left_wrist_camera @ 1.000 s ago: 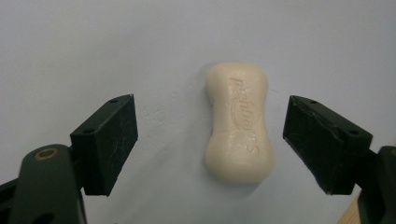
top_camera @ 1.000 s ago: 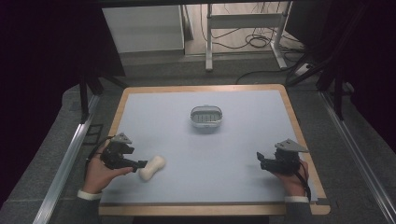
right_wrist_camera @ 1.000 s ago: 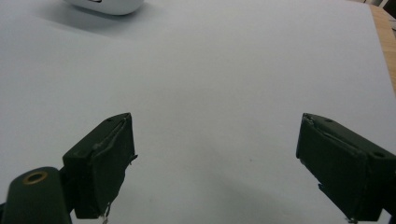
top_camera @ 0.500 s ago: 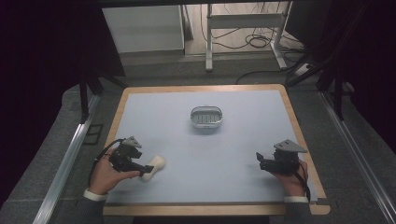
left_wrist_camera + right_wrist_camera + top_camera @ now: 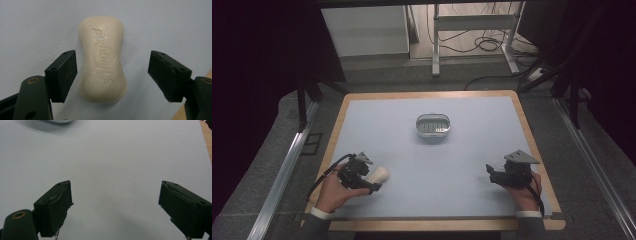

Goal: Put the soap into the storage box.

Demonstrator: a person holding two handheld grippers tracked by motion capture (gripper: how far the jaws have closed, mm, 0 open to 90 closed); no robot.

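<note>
A cream bar of soap [image 5: 102, 60] with embossed lettering lies flat on the pale blue table top [image 5: 452, 165] at the near left. My left gripper [image 5: 112, 62] straddles it: the soap sits between the two black pads [image 5: 62, 75], and a clear gap remains on the right side. Its jaws have just been closing around the soap without pressing it. In the high view the left gripper [image 5: 373, 184] covers the near end of the soap [image 5: 380, 174]. My right gripper [image 5: 116, 192] rests open at the near right [image 5: 488, 173] with only bare table between its pads.
A small oval metal dish with a slotted insert [image 5: 433, 125] stands near the middle of the table, its pale edge at the top of the right gripper view [image 5: 60, 121]. A wooden border [image 5: 532, 135] frames the table top. Beyond it are dark floor, rails and cables.
My left hand slid right and sank a little, bringing its gripper over the soap, and the jaws narrowed. The soap and the right hand stayed put.
</note>
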